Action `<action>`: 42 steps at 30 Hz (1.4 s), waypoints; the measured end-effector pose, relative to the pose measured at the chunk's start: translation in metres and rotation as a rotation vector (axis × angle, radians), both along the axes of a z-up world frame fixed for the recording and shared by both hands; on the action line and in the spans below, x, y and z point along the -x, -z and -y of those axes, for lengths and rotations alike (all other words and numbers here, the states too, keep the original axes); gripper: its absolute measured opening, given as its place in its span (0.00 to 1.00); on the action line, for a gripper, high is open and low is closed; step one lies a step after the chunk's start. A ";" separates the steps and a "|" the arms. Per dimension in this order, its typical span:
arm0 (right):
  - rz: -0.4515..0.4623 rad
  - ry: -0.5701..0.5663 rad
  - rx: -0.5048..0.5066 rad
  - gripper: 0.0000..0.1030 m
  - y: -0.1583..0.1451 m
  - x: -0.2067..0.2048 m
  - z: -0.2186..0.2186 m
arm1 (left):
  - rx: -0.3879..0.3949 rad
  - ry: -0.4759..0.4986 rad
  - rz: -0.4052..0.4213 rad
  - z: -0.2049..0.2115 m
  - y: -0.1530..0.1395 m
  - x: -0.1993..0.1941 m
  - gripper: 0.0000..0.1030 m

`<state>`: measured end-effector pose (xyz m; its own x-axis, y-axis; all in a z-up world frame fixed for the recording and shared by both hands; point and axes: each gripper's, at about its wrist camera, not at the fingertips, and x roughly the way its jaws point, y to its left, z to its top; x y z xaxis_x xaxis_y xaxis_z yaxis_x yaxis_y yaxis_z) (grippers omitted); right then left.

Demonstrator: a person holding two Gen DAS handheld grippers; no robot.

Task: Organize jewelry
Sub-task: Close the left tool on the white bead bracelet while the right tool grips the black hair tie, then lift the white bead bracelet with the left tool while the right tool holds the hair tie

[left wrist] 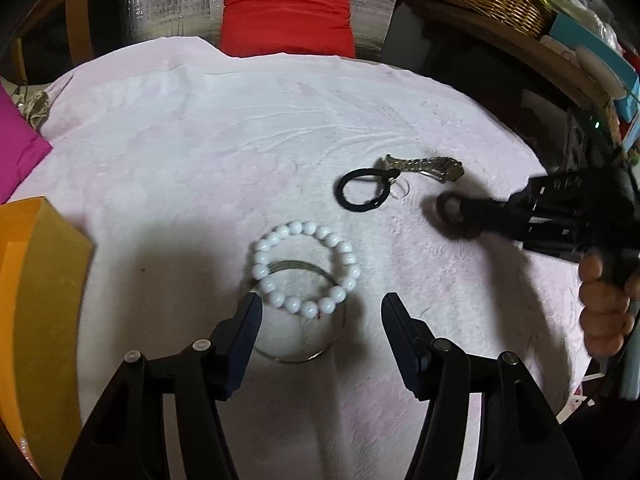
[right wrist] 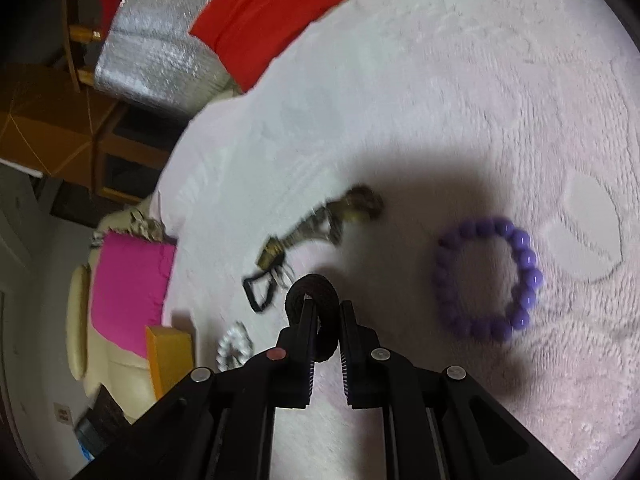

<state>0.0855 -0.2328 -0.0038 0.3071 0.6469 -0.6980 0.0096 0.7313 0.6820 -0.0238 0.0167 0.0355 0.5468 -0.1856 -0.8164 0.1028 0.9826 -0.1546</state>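
Right gripper (right wrist: 325,312) is closed on a dark hair tie (right wrist: 316,292), lifted above the pink towel (right wrist: 460,80); it looks soft and light, best pinched across its band.

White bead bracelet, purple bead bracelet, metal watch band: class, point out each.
white bead bracelet (left wrist: 262,270): left wrist view, a left-side bead.
purple bead bracelet (right wrist: 528,258): right wrist view, a right-side bead.
metal watch band (left wrist: 424,165): left wrist view, middle links.
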 end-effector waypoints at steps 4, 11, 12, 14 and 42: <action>-0.014 -0.006 0.008 0.12 0.005 0.000 0.000 | 0.000 -0.013 -0.009 -0.001 0.004 -0.011 0.63; -0.014 -0.015 0.032 0.11 0.006 -0.003 -0.006 | 0.003 -0.017 -0.035 0.000 0.009 -0.027 0.62; -0.013 -0.015 0.033 0.11 0.006 -0.003 -0.006 | -0.007 -0.015 -0.036 0.002 0.009 -0.028 0.62; -0.011 -0.015 0.035 0.11 0.006 -0.002 -0.007 | -0.014 -0.013 -0.026 0.004 0.007 -0.029 0.54; -0.017 -0.005 0.040 0.11 0.003 0.010 0.000 | -0.049 0.086 0.085 0.043 -0.020 0.007 0.47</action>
